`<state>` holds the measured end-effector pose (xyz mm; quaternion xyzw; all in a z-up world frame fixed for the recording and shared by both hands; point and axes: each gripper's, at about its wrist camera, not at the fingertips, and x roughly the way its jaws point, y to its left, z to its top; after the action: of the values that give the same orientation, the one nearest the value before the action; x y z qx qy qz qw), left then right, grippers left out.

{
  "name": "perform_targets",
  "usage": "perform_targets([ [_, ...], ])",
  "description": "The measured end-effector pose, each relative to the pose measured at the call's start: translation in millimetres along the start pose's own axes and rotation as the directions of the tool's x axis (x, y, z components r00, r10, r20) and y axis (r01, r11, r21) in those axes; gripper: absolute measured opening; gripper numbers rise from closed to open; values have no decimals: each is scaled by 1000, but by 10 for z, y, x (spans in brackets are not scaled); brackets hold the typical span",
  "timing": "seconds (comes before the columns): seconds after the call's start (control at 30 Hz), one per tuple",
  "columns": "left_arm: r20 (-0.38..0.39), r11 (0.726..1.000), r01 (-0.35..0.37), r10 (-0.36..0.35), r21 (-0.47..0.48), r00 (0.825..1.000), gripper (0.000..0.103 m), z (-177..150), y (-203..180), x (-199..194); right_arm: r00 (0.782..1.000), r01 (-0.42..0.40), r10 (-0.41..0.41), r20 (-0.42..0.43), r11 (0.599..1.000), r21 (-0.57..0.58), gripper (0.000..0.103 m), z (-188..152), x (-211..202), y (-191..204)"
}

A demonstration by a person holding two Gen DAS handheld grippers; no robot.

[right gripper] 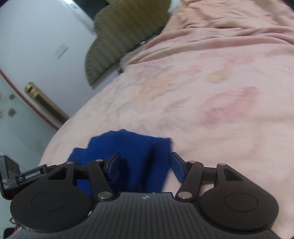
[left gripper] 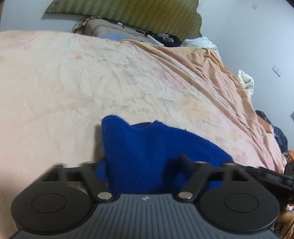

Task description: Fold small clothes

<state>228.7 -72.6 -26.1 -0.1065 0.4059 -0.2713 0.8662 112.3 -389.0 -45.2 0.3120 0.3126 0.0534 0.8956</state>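
Note:
A bright blue fleecy garment (left gripper: 147, 150) lies bunched on the pale pink bed blanket (left gripper: 110, 82), close in front of both grippers. My left gripper (left gripper: 139, 156) straddles it. Its fingers are blurred and partly covered by the cloth, so a grip cannot be read. In the right wrist view the same blue garment (right gripper: 132, 158) lies between the blue pads of my right gripper (right gripper: 145, 165). Those jaws stand apart, and the right pad (right gripper: 177, 169) is clear of the cloth's edge. The two grippers are side by side, the left gripper's body (right gripper: 31, 174) showing at that view's left edge.
The blanket (right gripper: 202, 92) stretches far ahead, with a rumpled peach sheet (left gripper: 211, 60) along its right side. An olive striped headboard (left gripper: 128, 12), a cardboard box (left gripper: 110, 27) and dark clutter sit at the bed's far end. A door with a brass handle (right gripper: 42, 99) lies beyond the bed's left edge.

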Motion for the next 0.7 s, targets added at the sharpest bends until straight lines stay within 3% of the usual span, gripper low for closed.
perform_targets([
  [0.03, -9, 1000, -13, 13, 21, 1000, 30, 11, -39, 21, 1000, -1, 1, -3, 1000, -9, 37, 18, 75, 32],
  [0.07, -3, 999, -16, 16, 40, 1000, 24, 13, -81, 13, 1000, 5, -5, -13, 1000, -17, 17, 33, 151, 56],
  [0.2, 98, 976, -88, 69, 200, 993, 21, -73, -363, -117, 997, 63, -56, 62, 989, -130, 14, 25, 98, 203],
  [0.27, 95, 953, -162, 142, 258, 985, 24, -109, -472, -52, 990, 104, -83, 118, 976, -193, 13, 14, 7, 299],
  [0.33, 93, 936, -216, 197, 277, 976, 26, -151, -519, -51, 985, 160, -140, 101, 961, -225, 20, 15, 96, 333],
  [0.37, 111, 931, -228, 204, 286, 973, 29, -189, -537, -131, 982, 187, -175, 73, 958, -217, 36, 16, 130, 313],
  [0.43, 152, 915, -258, 220, 310, 964, 39, -304, -585, -334, 975, 215, -201, 92, 958, -189, 41, -41, 8, 292],
  [0.5, 170, 905, -274, 229, 326, 958, 69, -459, -621, -526, 973, 214, -194, 124, 961, -177, 44, -106, -242, 280],
  [0.6, 172, 899, -247, 196, 363, 965, 70, -799, -677, -830, 983, 165, -151, 108, 977, -134, 56, -301, -598, 242],
  [0.7, 119, 911, -191, 158, 364, 980, 70, -1121, -657, -1041, 997, 68, -66, 26, 991, -115, 57, -608, -830, 208],
])
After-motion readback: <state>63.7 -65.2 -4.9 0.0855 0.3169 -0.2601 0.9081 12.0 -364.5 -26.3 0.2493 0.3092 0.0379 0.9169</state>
